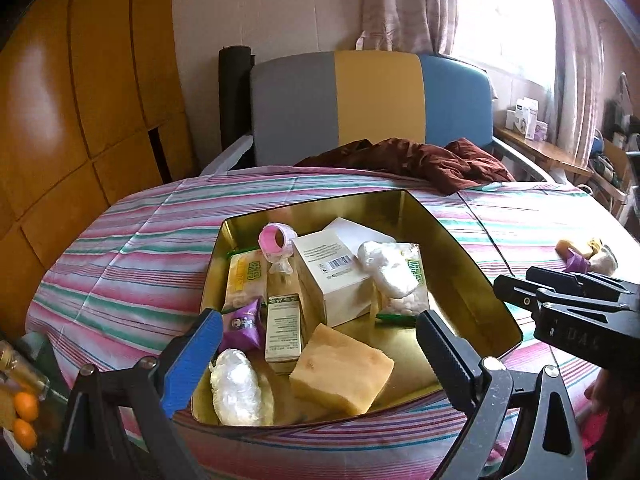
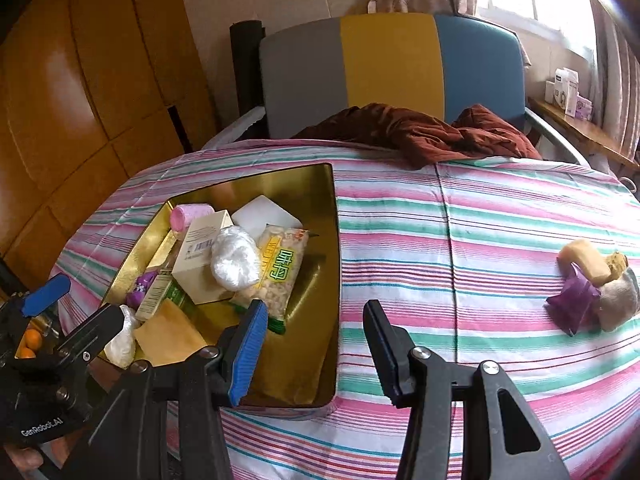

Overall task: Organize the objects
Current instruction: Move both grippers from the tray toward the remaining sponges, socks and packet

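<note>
Gold tin [image 1: 472, 280] on striped bedspread [image 2: 480, 216], packed w/ yellow soap bar [image 1: 340, 372], boxes, wrapped bundles. Left gripper [image 1: 320, 356] released, empty, over the tin. Right gripper [image 2: 316, 344] released, empty. Loose items [image 2: 592, 284] lie at its 2 o'clock.

"GenRobot.AI" stands on the left gripper [image 2: 44, 300]; the snack bag [image 2: 280, 276] bears green Chinese characters I cannot read.
</note>
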`<action>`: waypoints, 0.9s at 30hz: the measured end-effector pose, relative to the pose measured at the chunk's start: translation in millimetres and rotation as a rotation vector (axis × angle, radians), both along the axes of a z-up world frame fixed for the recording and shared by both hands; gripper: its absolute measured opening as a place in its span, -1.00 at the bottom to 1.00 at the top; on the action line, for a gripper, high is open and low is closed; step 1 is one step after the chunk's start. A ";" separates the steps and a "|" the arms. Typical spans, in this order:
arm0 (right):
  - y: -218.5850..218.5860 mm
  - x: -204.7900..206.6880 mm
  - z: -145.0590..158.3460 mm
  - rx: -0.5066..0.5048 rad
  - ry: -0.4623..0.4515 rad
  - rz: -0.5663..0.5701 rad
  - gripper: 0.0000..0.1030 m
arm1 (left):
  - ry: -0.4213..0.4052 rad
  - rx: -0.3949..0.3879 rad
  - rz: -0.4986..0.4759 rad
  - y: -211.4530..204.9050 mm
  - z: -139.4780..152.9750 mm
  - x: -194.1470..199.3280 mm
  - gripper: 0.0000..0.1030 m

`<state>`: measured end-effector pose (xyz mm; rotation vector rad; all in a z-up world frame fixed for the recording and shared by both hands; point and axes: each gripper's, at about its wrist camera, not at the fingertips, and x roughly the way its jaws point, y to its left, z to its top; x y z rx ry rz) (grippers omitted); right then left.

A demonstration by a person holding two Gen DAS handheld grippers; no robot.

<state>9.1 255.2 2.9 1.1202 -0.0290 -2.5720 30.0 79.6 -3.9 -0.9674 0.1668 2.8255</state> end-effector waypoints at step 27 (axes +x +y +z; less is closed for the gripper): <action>154.5 -13.8 20.3 -0.019 -0.092 -0.305 -0.02 | 0.014 -0.058 -0.212 62.9 2.7 2.3 0.90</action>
